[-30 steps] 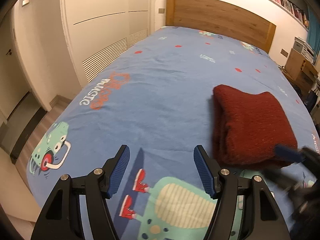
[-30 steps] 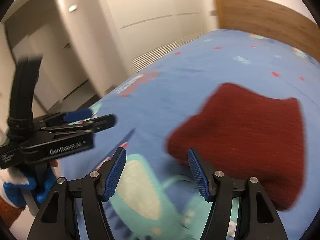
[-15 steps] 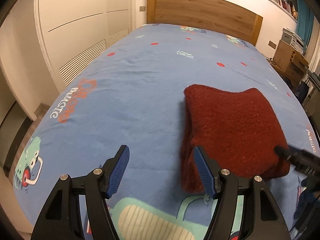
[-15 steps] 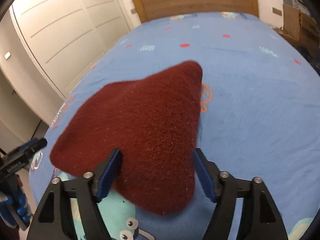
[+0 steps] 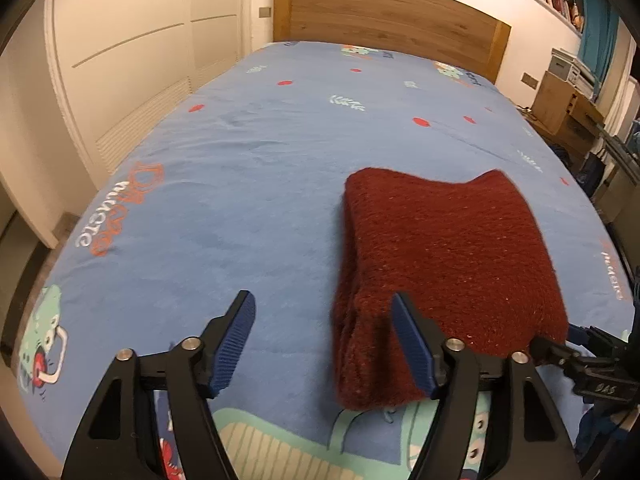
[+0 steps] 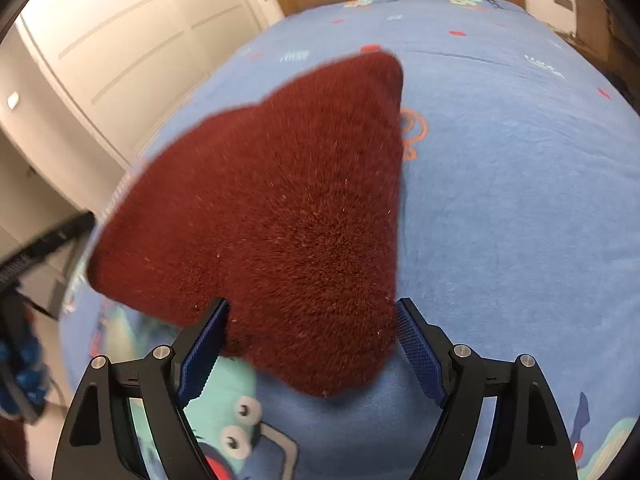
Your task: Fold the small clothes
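Against a second ago: both wrist views have closed in on the folded dark-red knit garment (image 5: 448, 264), which sat well to the right of the left gripper (image 5: 324, 344) and now overlaps its right finger. In the right wrist view the garment (image 6: 272, 208) has gone from ahead of the right gripper (image 6: 312, 344) to lying between its fingers.

Left gripper: jaws opening, fairly wide; the garment's near left corner lies between them, pads not pressing. Right gripper: jaws opening, wide; the garment's near edge fills the gap, the left pad at its edge, no squeeze visible.

Garment lies flat on the blue cartoon-print bedsheet (image 5: 248, 184), near the foot of the bed.

Surroundings: wooden headboard (image 5: 384, 12) at the far end, white wardrobe doors (image 5: 132, 48) on the left, cardboard boxes (image 5: 560, 100) on the right.

Garment fuzzy, thick, stacked in several layers at its left edge; pads blue and ribbed.
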A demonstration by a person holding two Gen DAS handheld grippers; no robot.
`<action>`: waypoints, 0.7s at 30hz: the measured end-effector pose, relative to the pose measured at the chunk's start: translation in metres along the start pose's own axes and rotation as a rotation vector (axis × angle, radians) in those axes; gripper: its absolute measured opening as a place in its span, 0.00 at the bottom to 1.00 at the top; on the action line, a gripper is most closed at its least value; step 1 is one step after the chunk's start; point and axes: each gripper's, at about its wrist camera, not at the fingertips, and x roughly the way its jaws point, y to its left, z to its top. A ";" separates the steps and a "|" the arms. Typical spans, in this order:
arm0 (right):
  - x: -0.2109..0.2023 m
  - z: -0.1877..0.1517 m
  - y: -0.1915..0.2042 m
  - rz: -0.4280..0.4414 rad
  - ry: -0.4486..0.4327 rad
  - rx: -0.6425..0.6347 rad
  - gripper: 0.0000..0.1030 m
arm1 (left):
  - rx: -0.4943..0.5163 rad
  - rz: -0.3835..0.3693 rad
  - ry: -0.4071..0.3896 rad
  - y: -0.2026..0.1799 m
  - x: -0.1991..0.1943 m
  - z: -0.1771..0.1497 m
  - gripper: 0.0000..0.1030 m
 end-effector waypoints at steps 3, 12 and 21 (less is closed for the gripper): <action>-0.014 0.013 -0.006 0.023 -0.034 0.030 0.83 | -0.003 -0.090 0.039 -0.002 0.015 0.012 0.70; 0.008 0.054 -0.022 0.083 -0.003 0.134 0.90 | -0.045 -0.309 0.254 -0.001 0.089 0.032 0.72; 0.049 0.052 -0.038 0.198 0.100 0.213 1.00 | -0.150 -0.534 0.339 0.031 0.137 0.019 0.86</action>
